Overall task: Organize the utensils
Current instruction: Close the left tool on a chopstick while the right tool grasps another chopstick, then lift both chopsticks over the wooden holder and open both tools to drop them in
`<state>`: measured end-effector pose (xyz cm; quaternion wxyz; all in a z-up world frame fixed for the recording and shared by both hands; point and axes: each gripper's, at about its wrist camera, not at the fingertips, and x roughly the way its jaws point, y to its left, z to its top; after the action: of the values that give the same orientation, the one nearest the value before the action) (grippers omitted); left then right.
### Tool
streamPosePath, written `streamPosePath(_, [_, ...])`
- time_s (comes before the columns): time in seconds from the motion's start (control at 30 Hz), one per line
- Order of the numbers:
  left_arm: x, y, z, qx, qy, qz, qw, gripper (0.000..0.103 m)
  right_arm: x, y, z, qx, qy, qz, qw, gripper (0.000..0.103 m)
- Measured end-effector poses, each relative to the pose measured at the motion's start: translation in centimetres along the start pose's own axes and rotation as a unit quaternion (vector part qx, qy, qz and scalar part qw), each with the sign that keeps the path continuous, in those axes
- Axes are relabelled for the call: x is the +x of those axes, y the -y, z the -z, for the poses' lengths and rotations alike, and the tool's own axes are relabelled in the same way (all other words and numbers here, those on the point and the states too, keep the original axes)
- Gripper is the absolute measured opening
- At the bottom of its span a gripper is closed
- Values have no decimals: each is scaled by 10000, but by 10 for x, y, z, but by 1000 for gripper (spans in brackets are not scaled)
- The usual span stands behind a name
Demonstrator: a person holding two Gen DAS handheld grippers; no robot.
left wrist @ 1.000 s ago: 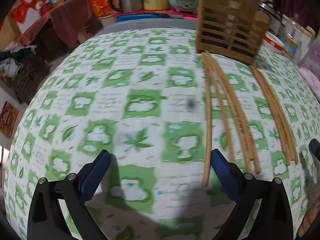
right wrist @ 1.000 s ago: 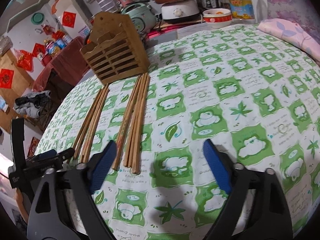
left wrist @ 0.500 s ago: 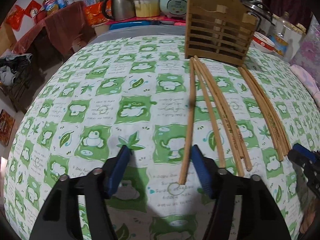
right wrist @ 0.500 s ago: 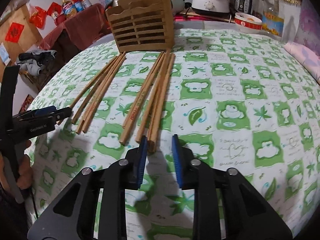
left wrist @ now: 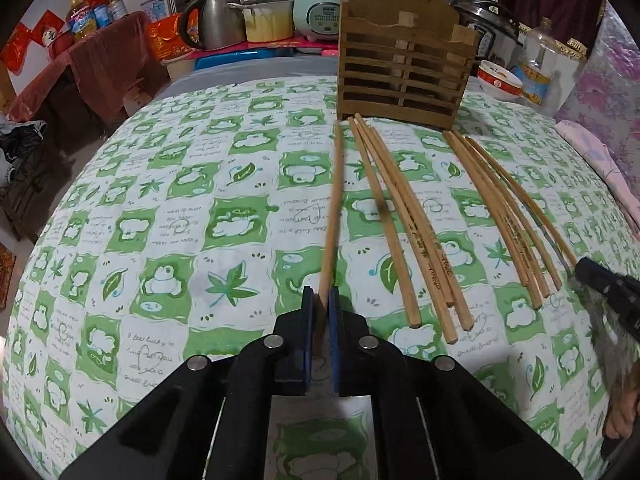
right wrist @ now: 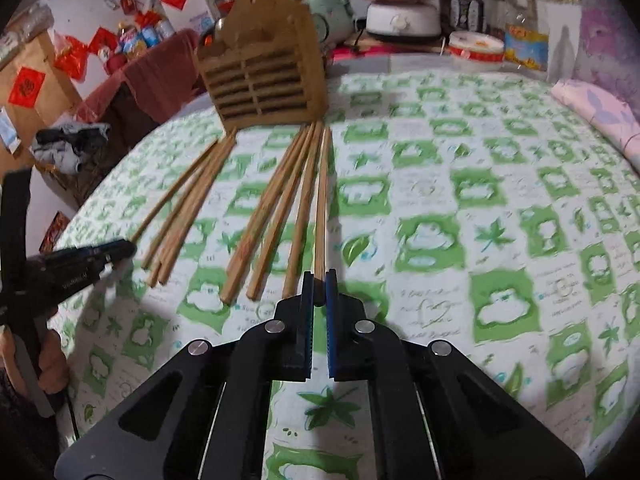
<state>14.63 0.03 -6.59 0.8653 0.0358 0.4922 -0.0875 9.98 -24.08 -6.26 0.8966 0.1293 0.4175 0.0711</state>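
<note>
Your left gripper (left wrist: 320, 300) pinches one chopstick (left wrist: 334, 208) by its end; right gripper (right wrist: 319, 286) likewise pinches another chopstick (right wrist: 320, 200); end grips could let them pivot or slip when lifted.

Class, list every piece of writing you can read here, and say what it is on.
"I feel lucky to" on the tablecloth; the remainder is unclear.
Printing on the chopsticks: too blurred.
Label on the bottle: too small.
Character on the red paper sign: unclear.

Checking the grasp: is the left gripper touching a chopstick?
Touching: left wrist view shows the left gripper with its jaws shut on the chopstick.
</note>
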Motion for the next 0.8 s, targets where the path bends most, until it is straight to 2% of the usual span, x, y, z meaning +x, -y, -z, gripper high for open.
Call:
streamPosePath(0.1, [-8, -2, -3, -57, 97, 116, 9999, 7, -12, 1, -5, 50, 204, -100, 9997, 6])
streamPosePath(0.27, [-25, -17, -11, -423, 275, 489, 9975, 6, -25, 1, -10, 73, 459, -126, 9988, 6])
streamPosePath(0.4, [-34, -32, -17, -754, 346, 833, 9931, 6, -34, 1, -11, 127, 633, -173, 9978, 6])
streamPosePath(0.67, [-51, -40, -30, -1166, 370, 1294, 9840, 6, -50, 3, -19, 385, 796, -422, 9952, 6])
streamPosePath(0.73, [-59, -39, -36, -1184, 383, 1437, 9818, 6, -55, 1, -24, 389, 847, -494, 9944, 6])
streamPosePath(0.8, [-66, -34, -43, -1059, 407, 1370, 9841, 6, -59, -3, -30, 353, 848, -540, 9943, 6])
